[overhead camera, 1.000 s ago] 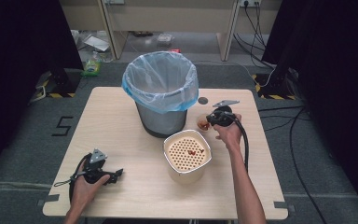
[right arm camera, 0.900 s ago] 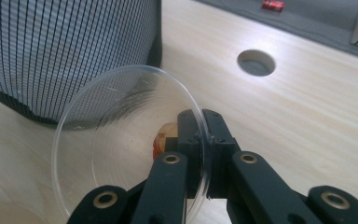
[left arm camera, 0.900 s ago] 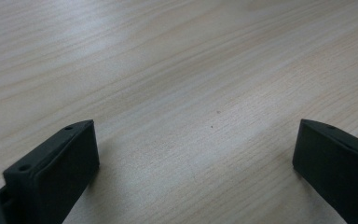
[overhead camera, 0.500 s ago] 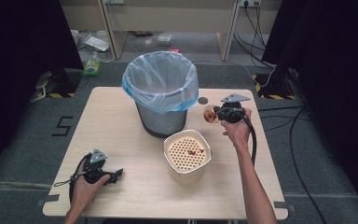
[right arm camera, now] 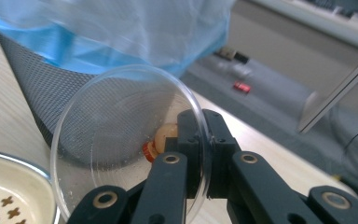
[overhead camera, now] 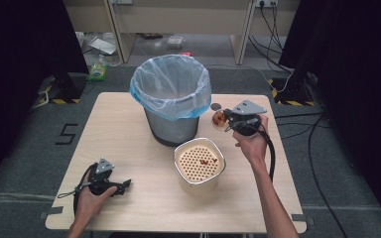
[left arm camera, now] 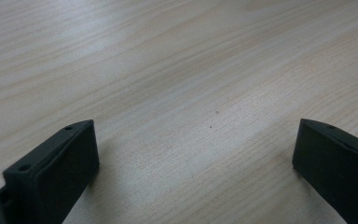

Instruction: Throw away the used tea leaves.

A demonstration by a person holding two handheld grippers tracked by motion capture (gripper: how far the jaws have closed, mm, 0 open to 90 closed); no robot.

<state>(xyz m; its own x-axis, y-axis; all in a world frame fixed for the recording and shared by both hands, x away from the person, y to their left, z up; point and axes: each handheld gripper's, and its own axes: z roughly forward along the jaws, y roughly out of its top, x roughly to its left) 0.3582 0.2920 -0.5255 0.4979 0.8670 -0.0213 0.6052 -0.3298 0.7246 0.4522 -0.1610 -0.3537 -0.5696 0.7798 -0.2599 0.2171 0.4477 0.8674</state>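
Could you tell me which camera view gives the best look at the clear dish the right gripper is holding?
The right gripper view: the clear dish sits close up, its rim pinched between the jaws. The high view shows it small beside the bin.

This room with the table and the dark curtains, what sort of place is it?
Probably a lab or recording studio, not a home. A bare wooden table stands between black curtains, cables trail over the grey floor, and hazard tape marks it. A person works hand-held grippers beside a lined bin.
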